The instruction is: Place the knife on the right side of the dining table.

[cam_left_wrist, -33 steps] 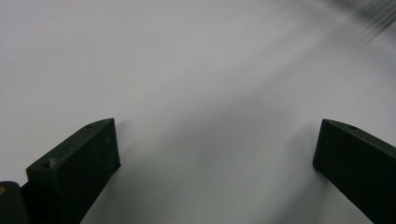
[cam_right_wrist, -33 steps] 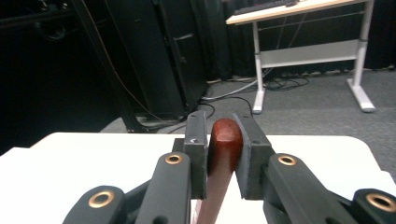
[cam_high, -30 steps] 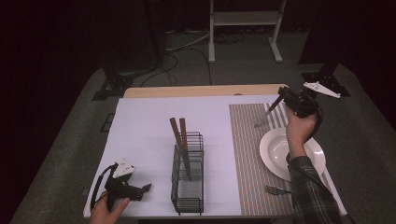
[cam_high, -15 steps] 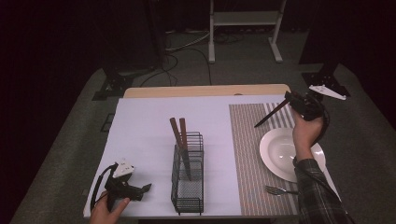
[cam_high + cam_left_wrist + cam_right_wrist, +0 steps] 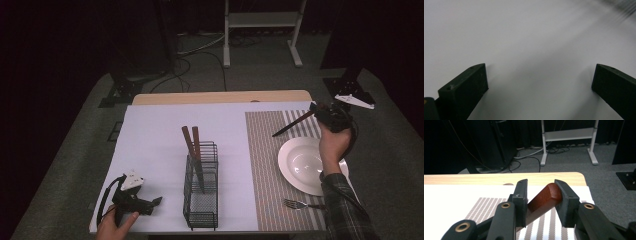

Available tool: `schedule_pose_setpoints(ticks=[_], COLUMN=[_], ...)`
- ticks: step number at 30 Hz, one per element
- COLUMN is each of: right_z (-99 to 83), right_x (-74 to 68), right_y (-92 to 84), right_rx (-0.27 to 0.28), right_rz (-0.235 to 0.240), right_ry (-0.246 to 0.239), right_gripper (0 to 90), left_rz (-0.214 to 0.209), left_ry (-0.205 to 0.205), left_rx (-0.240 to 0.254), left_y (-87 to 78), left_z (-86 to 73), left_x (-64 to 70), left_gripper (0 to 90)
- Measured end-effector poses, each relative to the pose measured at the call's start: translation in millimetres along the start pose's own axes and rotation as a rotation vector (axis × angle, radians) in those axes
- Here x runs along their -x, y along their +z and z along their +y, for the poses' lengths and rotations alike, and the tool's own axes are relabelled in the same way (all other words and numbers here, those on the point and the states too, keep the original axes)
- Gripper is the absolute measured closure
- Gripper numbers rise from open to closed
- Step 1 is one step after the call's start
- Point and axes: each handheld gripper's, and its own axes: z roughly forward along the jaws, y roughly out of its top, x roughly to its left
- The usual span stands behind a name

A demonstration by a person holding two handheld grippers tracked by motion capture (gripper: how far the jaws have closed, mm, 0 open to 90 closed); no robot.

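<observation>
Right gripper point(image 5: 320, 113) is up over the far right corner of the worktop point(image 5: 150, 145), above the striped placemat point(image 5: 265, 150); its jaws have just been opening, and the brown wooden handle of a knife point(image 5: 544, 197) sits slanted between them, rounded end against one pad, the other end running under the other jaw. Whether both pads press it firmly I cannot tell, but the knife is off the worktop and carried there, dark blade pointing down-left over the placemat in the high view point(image 5: 292, 124). White plate point(image 5: 305, 162) is on the placemat just below the right hand, a fork point(image 5: 300, 204) lying near the front edge, close to the plate. Black wire caddy point(image 5: 201, 187) stands mid-worktop on the white sheet with two more brown-handled utensils point(image 5: 192, 145) upright in it, leaning slightly. Left gripper point(image 5: 150, 202) rests at the front left corner of the worktop, held by the left hand point(image 5: 116, 226), jaws spread wide with nothing between them, white surface in front of it in the left gripper view point(image 5: 536, 75).
</observation>
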Motion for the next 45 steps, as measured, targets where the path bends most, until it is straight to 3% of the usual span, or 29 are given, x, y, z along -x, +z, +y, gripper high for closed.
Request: schedule_pose_setpoints(ticks=[11, 27, 40, 45], right_z=[-7.2, -19.1, -26.0, -29.5], right_x=[12.4, 28.2, 35.0, 40.0], right_y=[2.3, 11.0, 16.9, 21.8], right_rx=[-0.045, -0.173, -0.241, -0.285], right_rz=[-0.017, -0.044, -0.052, -0.058], right_ry=[0.023, 0.057, 0.083, 0.135], right_gripper=[58.0, 44.1, 36.7, 34.3], left_rz=[0.0, 0.0, 0.0, 0.0], left_ry=[0.001, 0.0, 0.0, 0.001], left_rx=[0.0, 0.0, 0.0, 0.0], left_y=[0.0, 0.0, 0.0, 0.0], left_z=[0.0, 0.0, 0.0, 0.0], left_x=[-0.1, 0.0, 0.0, 0.0], left_gripper=[0.0, 0.0, 0.0, 0.0])
